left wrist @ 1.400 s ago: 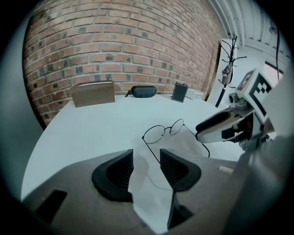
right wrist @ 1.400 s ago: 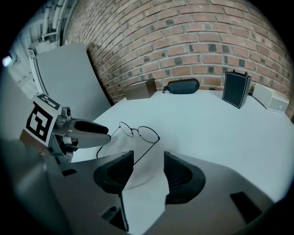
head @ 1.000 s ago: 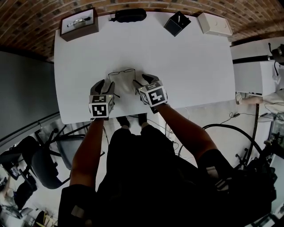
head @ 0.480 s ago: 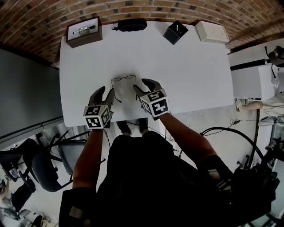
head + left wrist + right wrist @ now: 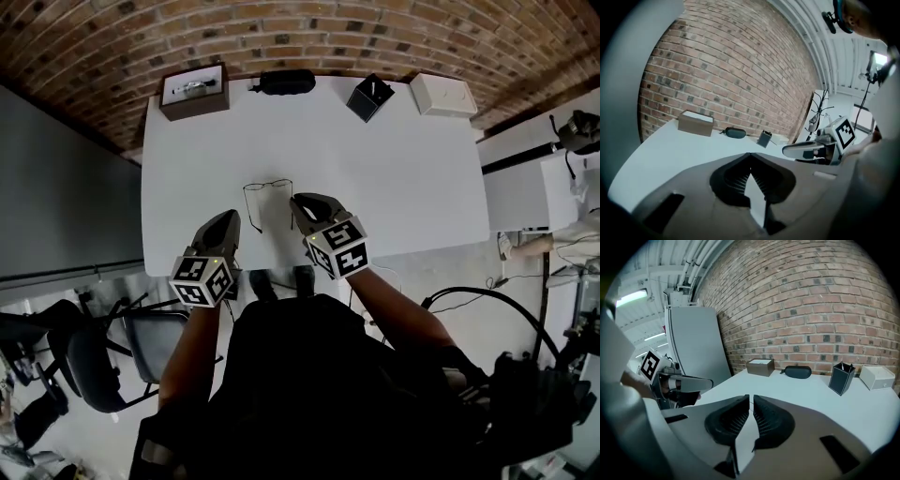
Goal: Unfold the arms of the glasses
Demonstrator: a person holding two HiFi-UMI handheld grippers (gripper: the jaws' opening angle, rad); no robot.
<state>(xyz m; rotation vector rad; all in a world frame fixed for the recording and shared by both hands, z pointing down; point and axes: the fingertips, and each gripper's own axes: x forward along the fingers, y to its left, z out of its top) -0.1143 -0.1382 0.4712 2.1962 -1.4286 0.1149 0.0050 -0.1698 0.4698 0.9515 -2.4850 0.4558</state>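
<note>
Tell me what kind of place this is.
Probably a lab or workshop room, not a home: bare brick wall, a plain white table, and an office chair and loose cables on the floor.

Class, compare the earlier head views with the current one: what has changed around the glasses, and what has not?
The left gripper and right gripper have lifted and drawn back from the glasses towards the person. Their jaws have just been closing, with nothing between them. The glasses lie on the table as before, arms unfolded.
</note>
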